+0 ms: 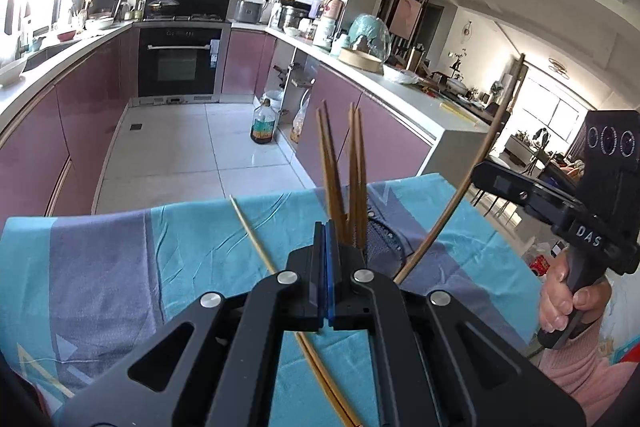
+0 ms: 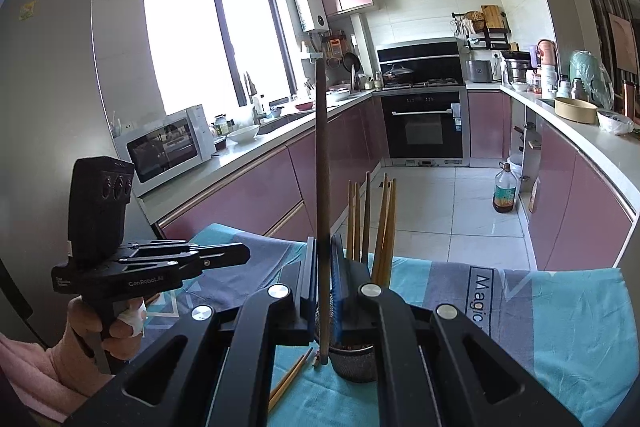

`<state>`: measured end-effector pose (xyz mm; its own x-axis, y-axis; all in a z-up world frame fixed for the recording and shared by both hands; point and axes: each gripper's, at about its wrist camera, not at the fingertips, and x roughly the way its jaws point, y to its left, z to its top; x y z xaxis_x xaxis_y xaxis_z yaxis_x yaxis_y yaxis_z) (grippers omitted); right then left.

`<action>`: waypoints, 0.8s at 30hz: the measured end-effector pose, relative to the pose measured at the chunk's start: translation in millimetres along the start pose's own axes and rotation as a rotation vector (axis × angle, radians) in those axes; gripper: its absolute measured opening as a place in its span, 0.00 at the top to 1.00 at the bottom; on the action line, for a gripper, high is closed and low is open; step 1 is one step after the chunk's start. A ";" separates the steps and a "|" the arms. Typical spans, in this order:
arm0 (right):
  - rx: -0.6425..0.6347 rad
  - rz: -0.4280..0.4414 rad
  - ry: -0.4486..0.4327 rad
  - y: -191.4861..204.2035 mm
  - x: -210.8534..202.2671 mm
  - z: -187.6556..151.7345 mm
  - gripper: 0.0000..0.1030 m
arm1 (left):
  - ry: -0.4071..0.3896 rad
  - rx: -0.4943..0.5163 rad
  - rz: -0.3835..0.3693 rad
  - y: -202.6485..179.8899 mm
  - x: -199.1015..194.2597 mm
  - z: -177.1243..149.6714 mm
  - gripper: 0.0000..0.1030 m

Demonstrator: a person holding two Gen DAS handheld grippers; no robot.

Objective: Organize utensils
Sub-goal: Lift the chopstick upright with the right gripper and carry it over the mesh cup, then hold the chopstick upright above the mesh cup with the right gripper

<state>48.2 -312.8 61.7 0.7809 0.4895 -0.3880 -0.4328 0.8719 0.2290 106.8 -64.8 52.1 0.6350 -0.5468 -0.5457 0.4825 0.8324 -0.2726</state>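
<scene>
A metal mesh utensil holder [image 2: 354, 359] stands on the blue and grey cloth [image 2: 560, 327] with several brown chopsticks [image 2: 384, 227] upright in it; they also show in the left wrist view [image 1: 344, 179]. My right gripper [image 2: 323, 267] is shut on a dark chopstick [image 2: 322, 187], held upright, its lower end just left of the holder's rim. That chopstick shows as a long curve in the left wrist view [image 1: 472, 171]. My left gripper [image 1: 325, 259] is shut and empty, low over the cloth [image 1: 120, 259]. Loose chopsticks [image 1: 252, 239] lie on the cloth beneath it.
More loose chopsticks [image 2: 288, 383] lie left of the holder. Pink-fronted kitchen counters [image 1: 400, 83] run on both sides of a tiled floor, with an oven [image 1: 180, 63] at the far end. An oil bottle [image 1: 263, 125] stands on the floor.
</scene>
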 end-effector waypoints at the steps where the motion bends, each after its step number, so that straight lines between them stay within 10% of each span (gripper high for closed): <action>1: 0.004 0.002 0.005 -1.3 0.4 -1.9 0.95 | 0.017 -0.011 0.008 5.4 5.1 -4.1 0.99; 24: 0.061 0.011 0.078 -10.1 2.6 -35.1 0.95 | 0.282 0.020 0.172 48.8 145.6 -34.3 0.80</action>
<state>38.8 -320.0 27.0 0.7380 0.5005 -0.4526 -0.4112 0.8654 0.2864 202.1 -100.7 -67.9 0.5174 -0.3490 -0.7813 0.3961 0.9070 -0.1428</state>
